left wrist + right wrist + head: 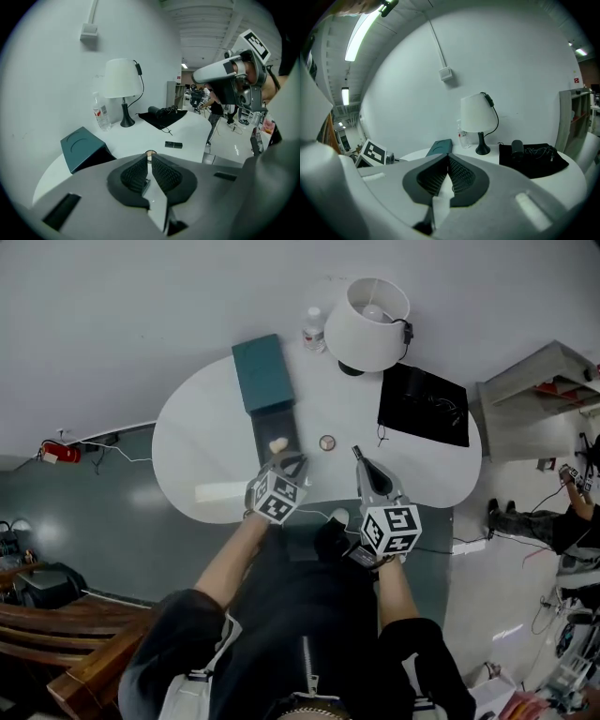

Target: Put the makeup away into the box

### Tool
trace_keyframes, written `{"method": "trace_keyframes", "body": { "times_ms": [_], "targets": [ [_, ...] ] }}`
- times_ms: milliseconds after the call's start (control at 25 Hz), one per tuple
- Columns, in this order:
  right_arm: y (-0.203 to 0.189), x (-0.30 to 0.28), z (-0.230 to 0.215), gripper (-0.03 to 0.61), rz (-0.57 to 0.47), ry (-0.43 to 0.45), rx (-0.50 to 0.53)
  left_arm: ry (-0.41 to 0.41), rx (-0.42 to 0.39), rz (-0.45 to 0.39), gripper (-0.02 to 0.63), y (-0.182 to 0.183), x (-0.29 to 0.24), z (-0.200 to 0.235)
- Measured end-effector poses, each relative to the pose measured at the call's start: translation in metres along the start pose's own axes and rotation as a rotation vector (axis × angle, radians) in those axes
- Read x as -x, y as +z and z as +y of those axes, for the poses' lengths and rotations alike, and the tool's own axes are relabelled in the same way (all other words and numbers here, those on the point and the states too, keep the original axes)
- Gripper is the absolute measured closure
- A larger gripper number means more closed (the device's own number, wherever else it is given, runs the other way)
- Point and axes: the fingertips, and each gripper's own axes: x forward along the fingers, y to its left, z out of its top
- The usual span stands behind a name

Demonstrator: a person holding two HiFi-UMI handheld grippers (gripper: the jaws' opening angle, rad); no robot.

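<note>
Over white table (187, 451), left gripper (292, 462) and right gripper (357, 454) both clenched, empty, round compact (327, 442) between them, open teal box (260, 373) beyond.

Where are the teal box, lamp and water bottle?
teal box (260, 371): head view, on its lid
lamp (366, 324): head view, on the shade
water bottle (101, 114): left gripper view, on its body

Tables: one white table (187, 446). Boxes: one teal box (260, 371). Lamps: one white-shaded lamp (367, 322). Bottles: one clear water bottle (313, 331). Mats: one black mat (422, 404). Makeup pieces loose on the tabletop: two, a round compact (327, 442) and a black rectangular case (173, 145). Pieces inside the box: one beige item (277, 444). Grippers: two, the left gripper (291, 459) and the right gripper (357, 454), each carrying one marker cube (276, 495).
</note>
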Motion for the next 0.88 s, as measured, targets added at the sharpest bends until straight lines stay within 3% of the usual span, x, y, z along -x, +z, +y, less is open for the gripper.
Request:
{"method": "trace_keyframes", "body": {
  "times_ms": [160,280,480,880],
  "targets": [
    [-0.001,-0.004,-0.018,0.572,0.021,0.047,0.017,0.025,0.055,0.002,0.590,0.008,-0.011,-0.008],
    [-0.002,-0.004,-0.035,0.572,0.036,0.066,0.028,0.029,0.092,0.001,0.456,0.013,-0.025,-0.019],
    [-0.004,-0.009,-0.050,0.572,0.057,0.101,0.057,0.065,0.152,0.007,0.346,0.015,-0.040,-0.021],
    [-0.009,-0.016,-0.063,0.572,0.084,0.155,0.052,0.153,0.219,0.021,0.325,0.014,-0.064,-0.021]
  ]
}}
